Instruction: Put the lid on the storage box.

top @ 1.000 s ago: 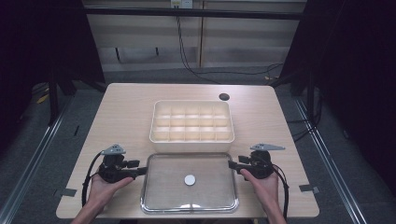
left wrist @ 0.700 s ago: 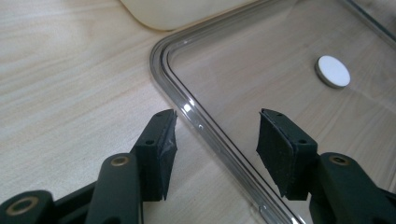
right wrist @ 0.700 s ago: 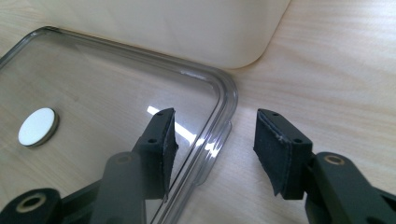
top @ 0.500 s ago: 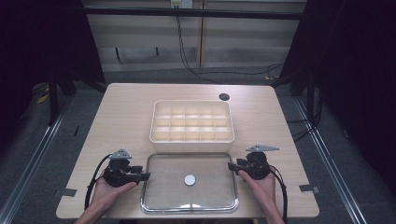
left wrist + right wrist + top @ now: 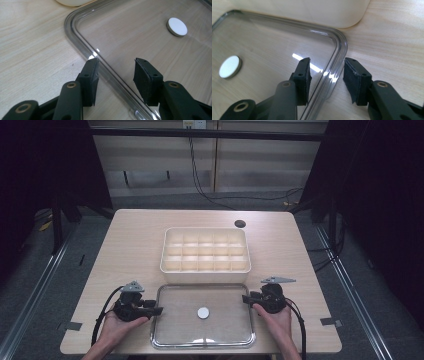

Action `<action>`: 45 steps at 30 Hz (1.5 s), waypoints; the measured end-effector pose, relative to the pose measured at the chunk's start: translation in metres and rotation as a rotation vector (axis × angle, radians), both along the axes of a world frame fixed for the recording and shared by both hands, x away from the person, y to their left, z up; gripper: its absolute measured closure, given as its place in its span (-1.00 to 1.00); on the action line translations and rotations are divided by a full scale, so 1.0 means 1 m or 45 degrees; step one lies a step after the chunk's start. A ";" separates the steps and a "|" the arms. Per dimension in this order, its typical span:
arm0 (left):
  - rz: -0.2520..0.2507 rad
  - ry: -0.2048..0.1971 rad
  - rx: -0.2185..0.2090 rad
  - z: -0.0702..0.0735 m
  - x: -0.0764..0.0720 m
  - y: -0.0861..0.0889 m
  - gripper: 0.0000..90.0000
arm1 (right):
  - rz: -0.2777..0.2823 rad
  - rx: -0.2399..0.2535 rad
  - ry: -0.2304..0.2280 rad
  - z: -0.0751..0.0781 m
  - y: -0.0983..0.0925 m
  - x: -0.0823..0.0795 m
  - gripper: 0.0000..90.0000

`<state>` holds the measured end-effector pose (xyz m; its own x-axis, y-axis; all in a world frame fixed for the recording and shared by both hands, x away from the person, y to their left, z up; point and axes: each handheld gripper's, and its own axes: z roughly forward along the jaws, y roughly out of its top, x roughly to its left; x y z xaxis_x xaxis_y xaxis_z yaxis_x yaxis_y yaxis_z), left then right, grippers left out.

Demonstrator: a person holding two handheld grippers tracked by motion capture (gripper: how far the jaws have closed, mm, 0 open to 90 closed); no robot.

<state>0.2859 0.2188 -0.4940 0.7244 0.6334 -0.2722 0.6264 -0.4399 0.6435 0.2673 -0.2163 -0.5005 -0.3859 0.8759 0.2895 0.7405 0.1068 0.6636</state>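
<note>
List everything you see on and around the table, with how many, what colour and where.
Clear lid: one, transparent, near edge of the table, flat.
White disc: one, white, at the lid's middle.
Divided box: one, cream, behind the lid, many compartments.
Table: one, light wood.
Dark hole: one, far right of the tabletop.
Cables: black, on the floor behind.
Left claw: black, jaws astride the lid's left rim, just been closing, not yet pressing.
Right claw: black, jaws astride the right rim, likewise.

Clear lid (image 5: 220, 320) on table (image 5: 140, 245), compartment box (image 5: 205, 250) just behind
</note>
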 end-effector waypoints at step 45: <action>0.010 -0.029 0.007 -0.001 0.002 0.000 0.12 | -0.004 0.557 0.203 -0.008 -0.023 -0.003 0.59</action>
